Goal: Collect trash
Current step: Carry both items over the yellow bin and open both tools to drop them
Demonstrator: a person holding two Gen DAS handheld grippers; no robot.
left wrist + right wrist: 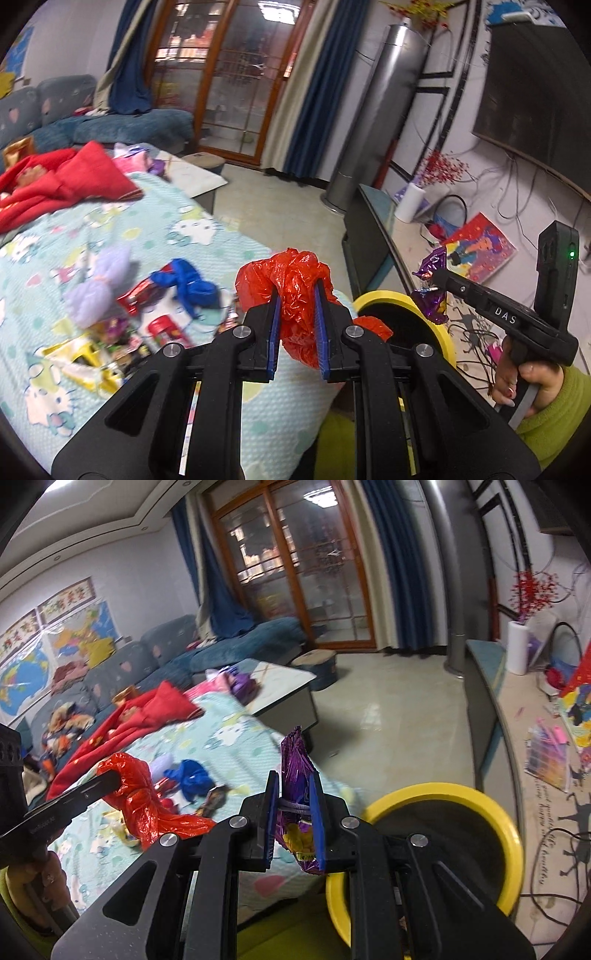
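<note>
Covering most of the left side is a bed (229, 240) with a cat-print sheet, and wrappers lie on it. A yellow bin (513, 845) stands just beside it. The left gripper (297, 295) has its jaws squeezed on a red bag (291, 273). The right gripper (293, 786) has its jaws squeezed on a purple wrapper (293, 760) near the bin.

Red blanket (62, 181) on cartoon-print sheet (207, 236); blue curtains (402, 554)
</note>
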